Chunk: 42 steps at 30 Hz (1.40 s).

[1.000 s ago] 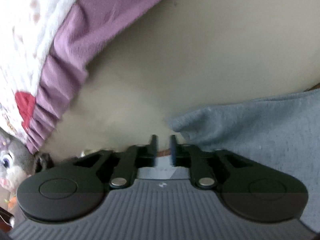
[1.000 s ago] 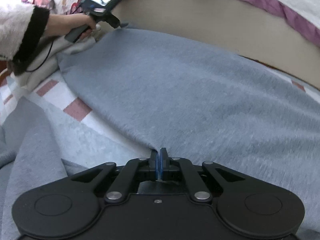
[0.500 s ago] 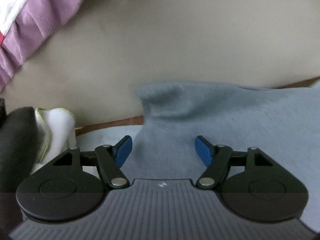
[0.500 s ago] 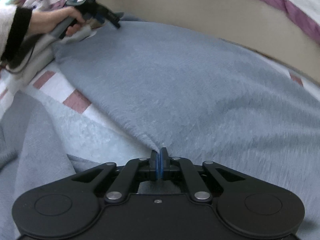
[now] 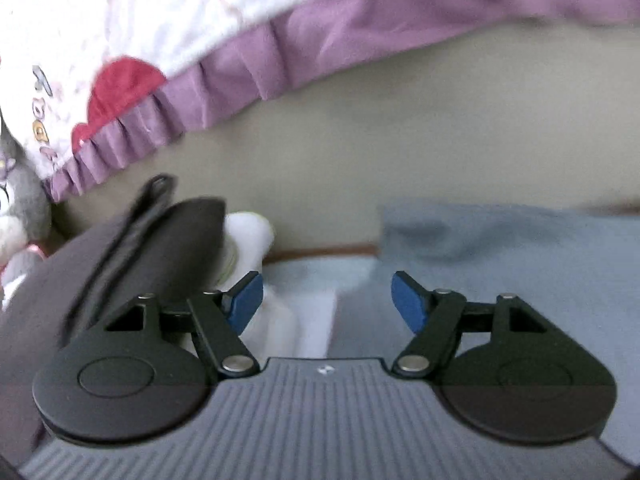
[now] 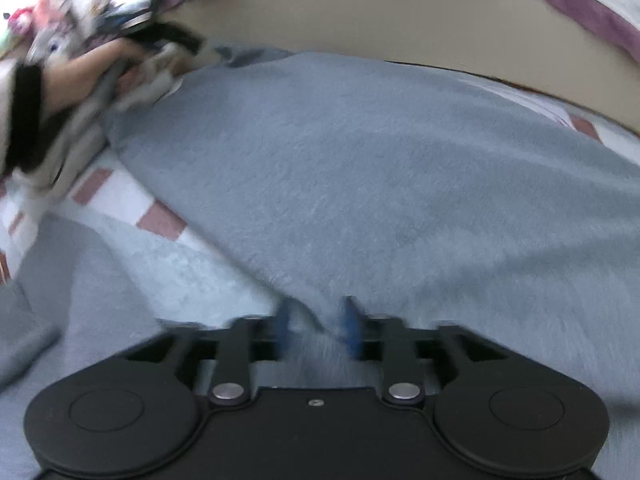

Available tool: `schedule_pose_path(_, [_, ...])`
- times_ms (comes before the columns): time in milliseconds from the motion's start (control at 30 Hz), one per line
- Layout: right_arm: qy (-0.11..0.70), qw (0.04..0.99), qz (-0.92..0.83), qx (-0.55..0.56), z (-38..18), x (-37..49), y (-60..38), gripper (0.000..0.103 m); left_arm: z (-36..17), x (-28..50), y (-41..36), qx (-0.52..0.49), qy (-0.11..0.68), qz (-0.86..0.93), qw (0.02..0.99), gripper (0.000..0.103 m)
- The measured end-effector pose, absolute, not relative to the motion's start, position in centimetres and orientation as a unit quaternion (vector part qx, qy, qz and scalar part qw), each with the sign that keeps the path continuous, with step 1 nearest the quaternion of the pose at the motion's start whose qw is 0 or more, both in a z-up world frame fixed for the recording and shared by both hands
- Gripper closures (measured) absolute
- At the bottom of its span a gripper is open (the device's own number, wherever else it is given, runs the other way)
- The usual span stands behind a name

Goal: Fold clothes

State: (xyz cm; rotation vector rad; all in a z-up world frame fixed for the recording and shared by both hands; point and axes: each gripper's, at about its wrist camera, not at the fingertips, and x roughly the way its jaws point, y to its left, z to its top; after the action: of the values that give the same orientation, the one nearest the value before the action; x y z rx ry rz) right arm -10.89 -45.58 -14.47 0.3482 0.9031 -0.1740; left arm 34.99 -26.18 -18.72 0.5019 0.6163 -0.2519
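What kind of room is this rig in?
Probably a bedroom, working on a bed: a checked bedspread under the grey garment, a frilled purple-edged quilt beyond, and a grey plush toy at the left edge.

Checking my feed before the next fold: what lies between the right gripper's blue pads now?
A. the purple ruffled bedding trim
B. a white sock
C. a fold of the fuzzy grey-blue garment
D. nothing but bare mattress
C: in the right wrist view the right gripper is opening, with a peak of the fuzzy grey-blue garment between its blue pads.
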Motion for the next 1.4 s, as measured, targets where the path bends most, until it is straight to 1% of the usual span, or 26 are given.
schedule_pose_path(33, [0.432, 0.877, -0.098, 0.188, -13.8, -11.8, -45.9, 0.051, -18.6, 33.0, -25.6, 0.265, 0.289, -0.139, 0.909, 0.021])
schedule_pose_path(67, [0.430, 0.871, -0.113, 0.209, -13.1, -12.7, -46.2, 0.051, -18.8, 31.0, -25.4, 0.293, 0.282, -0.145, 0.902, 0.019])
schedule_pose_path(133, [0.428, 0.854, -0.127, 0.265, -11.8, -14.9, -47.6, 0.051, -18.7, 27.3, -24.2, 0.331, 0.304, -0.160, 0.879, 0.019])
schedule_pose_path(167, [0.425, 0.849, -0.124, 0.289, -11.3, -16.3, -48.1, 0.051, -18.7, 25.5, -23.3, 0.331, 0.324, -0.177, 0.869, 0.019])
schedule_pose_path(200, [0.422, 0.845, -0.119, 0.305, -10.7, -17.7, -48.3, 0.051, -16.2, 23.8, -21.6, 0.321, 0.344, -0.194, 0.861, 0.019])
schedule_pose_path(300, [0.412, 0.838, -0.104, 0.344, -8.9, -21.9, -48.6, 0.051, -14.8, 18.7, -18.5, 0.282, 0.389, -0.247, 0.841, 0.019])
schedule_pose_path(433, [0.426, 0.851, -0.089, 0.293, -7.8, -25.3, -46.0, 0.051, -14.6, 14.0, -17.4, 0.257, 0.431, -0.259, 0.825, 0.019])
schedule_pose_path(500, [0.443, 0.849, -0.111, 0.265, -7.9, -26.6, -45.0, 0.051, -14.3, 12.6, -16.7, 0.241, 0.462, -0.244, 0.818, 0.019])
schedule_pose_path(567, [0.457, 0.839, -0.133, 0.263, -8.3, -28.1, -44.7, 0.051, -14.2, 11.5, -15.6, 0.221, 0.489, -0.240, 0.809, 0.019])
schedule_pose_path(700, [0.448, 0.822, -0.178, 0.304, -8.5, -32.2, -45.5, 0.051, -13.9, 8.7, -13.9, 0.204, 0.532, -0.235, 0.787, 0.019])
schedule_pose_path(867, [0.424, 0.815, -0.201, 0.339, -7.7, -37.0, -46.2, 0.051, -15.2, 5.8, -12.6, 0.148, 0.598, -0.226, 0.755, 0.019])
schedule_pose_path(1000, [0.436, 0.803, -0.210, 0.348, -8.4, -39.0, -45.5, 0.051, -15.5, 3.2, -12.9, 0.146, 0.602, -0.219, 0.754, 0.019])
schedule_pose_path(1133, [0.429, 0.800, -0.194, 0.373, -9.5, -40.0, -44.9, 0.051, -14.9, 1.6, -14.2, 0.149, 0.598, -0.244, 0.748, 0.019])
schedule_pose_path(1400, [0.399, 0.794, -0.157, 0.431, -12.3, -38.9, -44.4, 0.051, -12.3, -1.7, -18.4, 0.184, 0.556, -0.341, 0.736, 0.019])
